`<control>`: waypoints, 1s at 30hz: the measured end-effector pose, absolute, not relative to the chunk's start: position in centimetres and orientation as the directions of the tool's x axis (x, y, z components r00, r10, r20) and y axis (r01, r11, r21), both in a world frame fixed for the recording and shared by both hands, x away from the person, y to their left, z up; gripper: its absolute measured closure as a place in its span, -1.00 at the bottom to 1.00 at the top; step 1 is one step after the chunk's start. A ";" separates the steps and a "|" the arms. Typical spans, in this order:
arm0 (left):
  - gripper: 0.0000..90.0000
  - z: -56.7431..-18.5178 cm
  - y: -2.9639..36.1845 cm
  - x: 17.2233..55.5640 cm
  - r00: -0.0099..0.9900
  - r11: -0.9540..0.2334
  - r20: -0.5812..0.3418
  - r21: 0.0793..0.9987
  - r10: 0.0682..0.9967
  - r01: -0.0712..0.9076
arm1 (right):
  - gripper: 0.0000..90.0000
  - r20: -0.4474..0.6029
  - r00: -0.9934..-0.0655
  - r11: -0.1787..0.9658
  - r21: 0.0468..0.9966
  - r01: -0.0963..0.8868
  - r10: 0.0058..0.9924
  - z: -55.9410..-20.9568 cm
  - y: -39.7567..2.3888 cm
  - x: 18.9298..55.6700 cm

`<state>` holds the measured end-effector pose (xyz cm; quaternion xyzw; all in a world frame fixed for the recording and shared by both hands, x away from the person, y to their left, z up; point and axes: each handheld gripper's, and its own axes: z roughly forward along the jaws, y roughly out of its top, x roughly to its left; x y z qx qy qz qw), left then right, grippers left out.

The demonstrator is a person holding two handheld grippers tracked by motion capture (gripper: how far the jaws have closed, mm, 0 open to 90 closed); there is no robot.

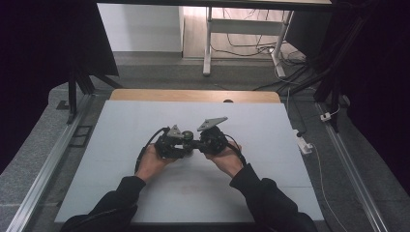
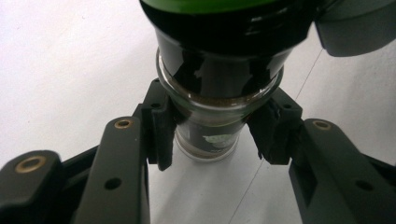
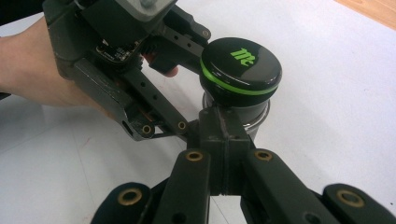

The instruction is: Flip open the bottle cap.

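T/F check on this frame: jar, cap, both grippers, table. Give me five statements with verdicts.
1. The left gripper clamps the glass jar below its cap. True.
2. The cap is red with white lettering. False: it is black with a green ring and a green logo.
3. The right gripper stands wide open around the cap. False: its jaws are shut together in front of the jar, just under the cap.
4. Both grippers meet near the middle of the white table. True.
5. The jar is clear and empty. False: the glass is clear, but dark contents show inside it.
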<state>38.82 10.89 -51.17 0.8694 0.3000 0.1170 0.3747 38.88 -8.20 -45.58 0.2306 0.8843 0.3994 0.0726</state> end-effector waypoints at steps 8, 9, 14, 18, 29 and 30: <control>0.19 -51.1 10.8 38.8 0.792 -0.541 -0.018 0.721 0.610 0.434 | 1.00 0.063 -0.885 0.567 0.746 0.349 0.462 -45.2 -8.2 38.7; 0.19 -51.1 10.8 38.8 0.792 -0.542 -0.018 0.720 0.611 0.434 | 1.00 0.061 -0.885 0.563 0.750 0.346 0.462 -45.1 -8.2 38.7; 0.19 -51.1 10.8 38.8 0.791 -0.541 -0.020 0.720 0.611 0.435 | 1.00 0.058 -0.882 0.557 0.755 0.346 0.468 -44.9 -8.1 38.8; 0.19 -51.1 10.8 38.8 0.792 -0.542 -0.020 0.719 0.610 0.435 | 1.00 0.059 -0.881 0.553 0.758 0.345 0.469 -44.8 -8.0 39.0; 0.19 -51.1 10.9 38.8 0.791 -0.541 -0.022 0.718 0.611 0.438 | 1.00 0.053 -0.878 0.542 0.769 0.340 0.475 -44.3 -7.8 39.3; 0.19 -51.1 10.9 38.8 0.791 -0.541 -0.022 0.717 0.611 0.438 | 1.00 0.054 -0.878 0.541 0.769 0.341 0.476 -44.2 -7.8 39.3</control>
